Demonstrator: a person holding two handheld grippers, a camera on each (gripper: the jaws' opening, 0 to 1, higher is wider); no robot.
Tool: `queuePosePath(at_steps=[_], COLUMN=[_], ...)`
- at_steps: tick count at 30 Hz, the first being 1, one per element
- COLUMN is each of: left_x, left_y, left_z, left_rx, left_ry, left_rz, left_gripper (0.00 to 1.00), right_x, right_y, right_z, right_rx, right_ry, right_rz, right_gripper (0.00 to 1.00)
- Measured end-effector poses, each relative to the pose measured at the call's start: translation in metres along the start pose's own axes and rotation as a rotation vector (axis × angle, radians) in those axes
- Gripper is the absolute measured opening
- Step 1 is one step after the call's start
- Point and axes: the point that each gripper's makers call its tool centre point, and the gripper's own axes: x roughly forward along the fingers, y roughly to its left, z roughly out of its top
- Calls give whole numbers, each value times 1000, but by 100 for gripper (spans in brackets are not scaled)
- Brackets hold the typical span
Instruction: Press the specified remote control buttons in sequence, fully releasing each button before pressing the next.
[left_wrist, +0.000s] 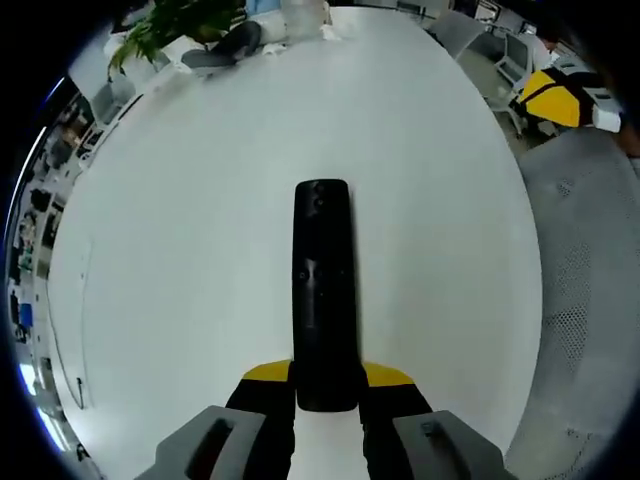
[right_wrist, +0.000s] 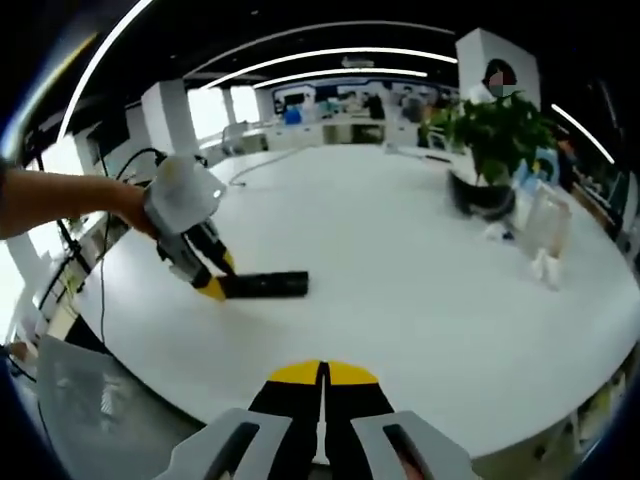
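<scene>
The remote control, long, slim and black, sits clamped in the left gripper; the right gripper is closed, empty.

From my left gripper view, the near end of the remote was hidden between the yellow-tipped jaws of the left gripper, so I could not see how much of it they covered. Its buttons were too dark and small for me to tell apart. In the right gripper view the remote was a small dark bar near the table's left edge, its face unreadable, one end masked by the left gripper. The plant at the table's far edge was cut off by the picture's top. The clear items by the plant pot were too blurred to identify.
</scene>
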Motion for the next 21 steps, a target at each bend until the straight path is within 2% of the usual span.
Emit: queuePosePath(at_steps=[4,10,16,21], left_x=[0,-1,-3,-3], left_y=[-13,-32,-46,-54], left_z=[-3,-7,-11,-11], left_rx=[12,29,10,-19], left_ry=[-1,18,5,-10], left_rz=[-3,-8,-5,-7], left_gripper=[23,23,23,23], right_x=[0,-1,-2,-4], right_y=[0,0,2,-7], right_z=[-4,-3,1,7], right_rx=[4,-16,-45,-36], right_ry=[18,11,-5,-31], right_rz=[-2,-15,-24,-73], right_gripper=[0,0,0,0])
